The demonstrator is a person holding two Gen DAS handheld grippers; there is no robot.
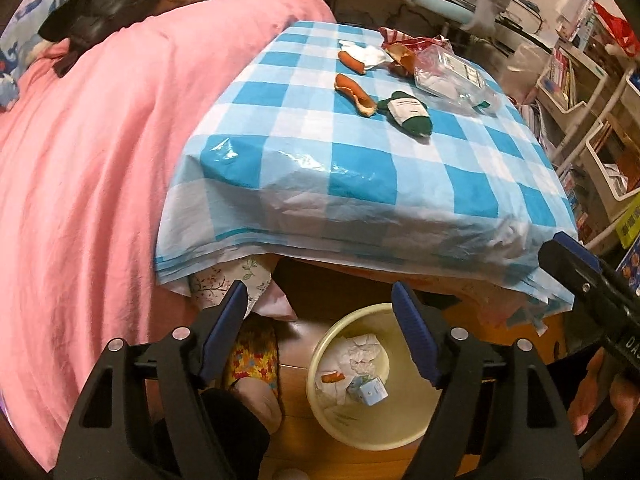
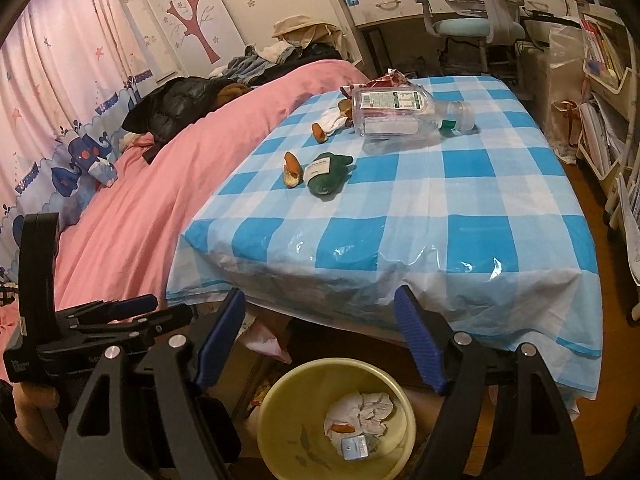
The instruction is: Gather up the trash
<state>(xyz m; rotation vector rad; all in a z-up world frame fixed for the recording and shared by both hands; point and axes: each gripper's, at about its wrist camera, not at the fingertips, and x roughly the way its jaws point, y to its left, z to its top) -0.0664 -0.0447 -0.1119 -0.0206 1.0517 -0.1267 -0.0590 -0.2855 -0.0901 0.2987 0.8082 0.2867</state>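
Several scraps lay well ahead of both grippers on the checked cloth (image 2: 460,200): orange peel (image 2: 291,169), green wrapper (image 2: 328,172), toppled plastic bottle (image 2: 400,114), crumpled tissue (image 1: 370,55). Sat directly beneath the left gripper (image 1: 320,332) and right gripper (image 2: 320,336), the yellow bin (image 1: 360,420), partly filled. Hung both with jaws wide apart, empty. Risked rolling the bottle off the far edge if nudged; risked snagging the slick cloth and dragging everything.

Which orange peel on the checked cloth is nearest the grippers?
The long curled orange peel beside the dark green packet; the other peels lie farther back by the clear plastic bottle.
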